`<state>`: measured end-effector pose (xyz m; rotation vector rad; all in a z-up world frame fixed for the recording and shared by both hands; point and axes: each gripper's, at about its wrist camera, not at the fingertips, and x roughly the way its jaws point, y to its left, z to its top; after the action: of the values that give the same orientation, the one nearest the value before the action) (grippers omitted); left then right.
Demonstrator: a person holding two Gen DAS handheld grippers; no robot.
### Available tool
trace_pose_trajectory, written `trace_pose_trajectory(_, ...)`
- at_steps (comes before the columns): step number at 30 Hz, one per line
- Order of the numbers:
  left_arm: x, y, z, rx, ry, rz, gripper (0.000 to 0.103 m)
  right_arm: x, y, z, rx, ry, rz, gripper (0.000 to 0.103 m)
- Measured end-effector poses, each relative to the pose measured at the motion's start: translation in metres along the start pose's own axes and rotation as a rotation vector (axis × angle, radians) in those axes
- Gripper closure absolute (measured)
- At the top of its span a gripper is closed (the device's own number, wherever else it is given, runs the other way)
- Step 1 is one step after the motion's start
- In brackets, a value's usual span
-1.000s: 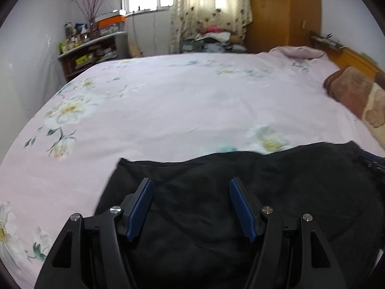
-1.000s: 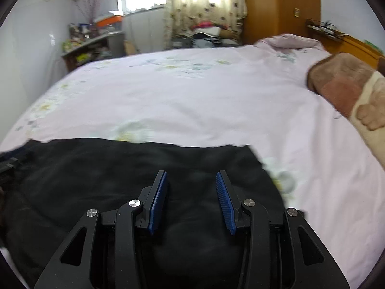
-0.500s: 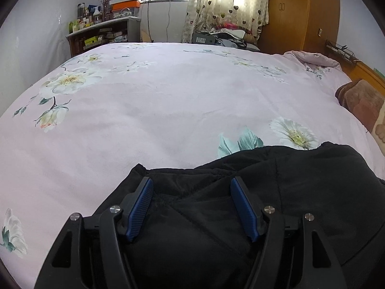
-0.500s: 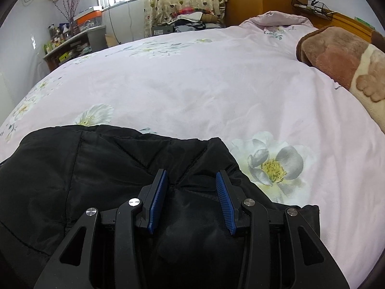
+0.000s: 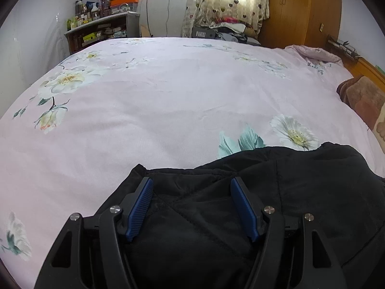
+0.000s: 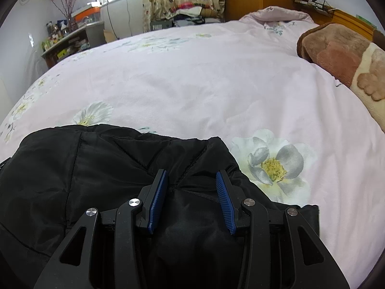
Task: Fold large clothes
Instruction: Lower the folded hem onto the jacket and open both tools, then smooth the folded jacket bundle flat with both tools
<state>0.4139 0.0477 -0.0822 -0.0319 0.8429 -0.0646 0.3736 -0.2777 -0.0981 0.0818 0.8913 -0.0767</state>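
Note:
A black quilted jacket point(image 5: 312, 180) lies bunched on the near part of a pink flowered bedsheet point(image 5: 168, 96). My left gripper point(image 5: 191, 183) is shut on a thick fold at the jacket's left end, and padded cloth fills the gap between its blue pads point(image 5: 140, 204). In the right wrist view the same jacket point(image 6: 72, 168) spreads leftward over the sheet point(image 6: 192, 72). My right gripper point(image 6: 191, 173) is shut on a bulging fold at the jacket's right end, with creases running out from its pads point(image 6: 157, 197). Both grippers point down at the bed.
A brown and cream blanket point(image 6: 336, 53) lies along the bed's right side by the wooden headboard point(image 5: 365, 65). Past the far edge stand a cluttered shelf point(image 5: 101, 31), a heap of clothes point(image 5: 228, 27) under the curtain and a wooden wardrobe point(image 5: 300, 9).
Both grippers have come down toward the bed with the jacket in them. Its far edge now rests on the sheet in rounded folds. The last half second shows almost no movement.

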Motion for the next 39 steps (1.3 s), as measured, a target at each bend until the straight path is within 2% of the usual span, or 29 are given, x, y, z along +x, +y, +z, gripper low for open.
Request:
trace_pose_trajectory(2,-0.011,0.002,0.007,0.004,0.010,-0.003,0.034,-0.013,0.003,0.008,-0.017,0.020,-0.021,0.061)
trace_pose_trajectory(4,-0.030,0.003,0.014,-0.004,0.000,-0.002,0.036,-0.034,0.006,0.014,-0.022,-0.015,-0.017,0.061)
trace_pose_trajectory(7,-0.067,-0.013,0.021,-0.009,-0.078,-0.069,0.036,-0.074,0.021,0.020,-0.013,-0.099,0.056,0.059)
trace_pose_trajectory(9,-0.081,-0.037,0.021,0.009,-0.108,-0.149,0.035,-0.084,0.038,0.020,-0.027,-0.125,0.103,0.059)
trace_pose_trajectory(11,-0.080,-0.067,0.016,0.051,-0.102,-0.215,0.035,-0.078,0.058,0.017,-0.031,-0.101,0.173,0.059)
trace_pose_trajectory(12,-0.072,-0.078,0.013,0.073,-0.088,-0.220,0.035,-0.071,0.065,0.015,-0.038,-0.086,0.183,0.059)
trace_pose_trajectory(15,-0.029,-0.095,-0.002,0.095,0.028,-0.193,0.035,-0.036,0.074,0.007,-0.058,-0.022,0.152,0.059)
trace_pose_trajectory(21,-0.006,-0.094,-0.003,0.086,0.023,-0.185,0.034,-0.003,0.061,0.002,-0.028,-0.012,0.167,0.059)
trace_pose_trajectory(26,-0.016,-0.097,0.010,0.107,0.058,-0.161,0.035,-0.014,0.066,0.004,-0.054,-0.002,0.132,0.059)
trace_pose_trajectory(28,-0.037,-0.092,0.008,0.124,0.022,-0.143,0.035,-0.035,0.063,0.005,-0.071,-0.041,0.117,0.059)
trace_pose_trajectory(32,-0.073,-0.056,0.003,0.168,-0.089,-0.077,0.035,-0.073,0.029,-0.004,-0.057,-0.138,0.086,0.059)
trace_pose_trajectory(35,-0.059,-0.022,-0.007,0.136,-0.056,-0.005,0.035,-0.063,0.000,-0.015,-0.023,-0.112,0.033,0.059)
trace_pose_trajectory(39,-0.047,-0.001,-0.012,0.064,-0.057,-0.026,0.034,-0.049,-0.015,-0.020,0.019,-0.105,0.047,0.059)
